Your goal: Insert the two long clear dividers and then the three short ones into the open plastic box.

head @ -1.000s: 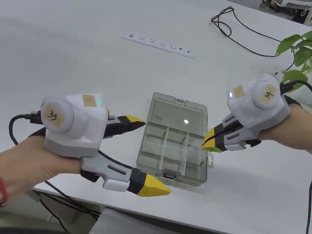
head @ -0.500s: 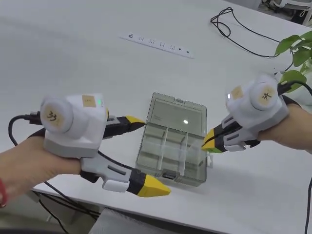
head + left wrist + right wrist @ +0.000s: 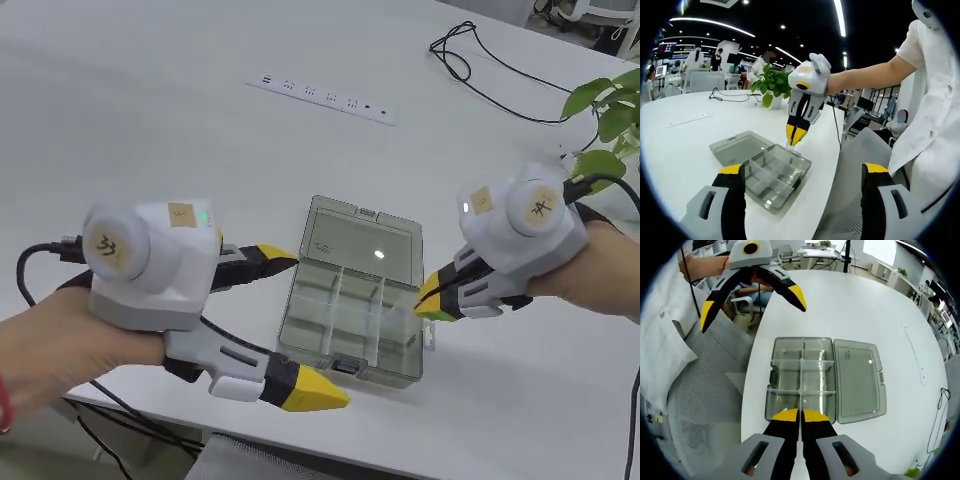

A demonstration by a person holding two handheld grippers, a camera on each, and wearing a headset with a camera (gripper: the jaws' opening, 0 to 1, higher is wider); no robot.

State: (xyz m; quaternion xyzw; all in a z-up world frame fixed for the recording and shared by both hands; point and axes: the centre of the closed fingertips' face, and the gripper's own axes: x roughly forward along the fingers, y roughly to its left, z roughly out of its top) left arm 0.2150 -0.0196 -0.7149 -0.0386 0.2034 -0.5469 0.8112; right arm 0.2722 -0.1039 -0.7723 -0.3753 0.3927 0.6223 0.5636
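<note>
I see my right gripper with its jaws pressed together, tips at the right wall of the open plastic box — whether they pinch anything clear, I can't tell. My left gripper hangs spread wide at the box's left side, near the table's front edge.

The right gripper has dipped slightly toward the box.

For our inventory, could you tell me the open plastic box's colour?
The box is translucent grey; right gripper view.
</note>
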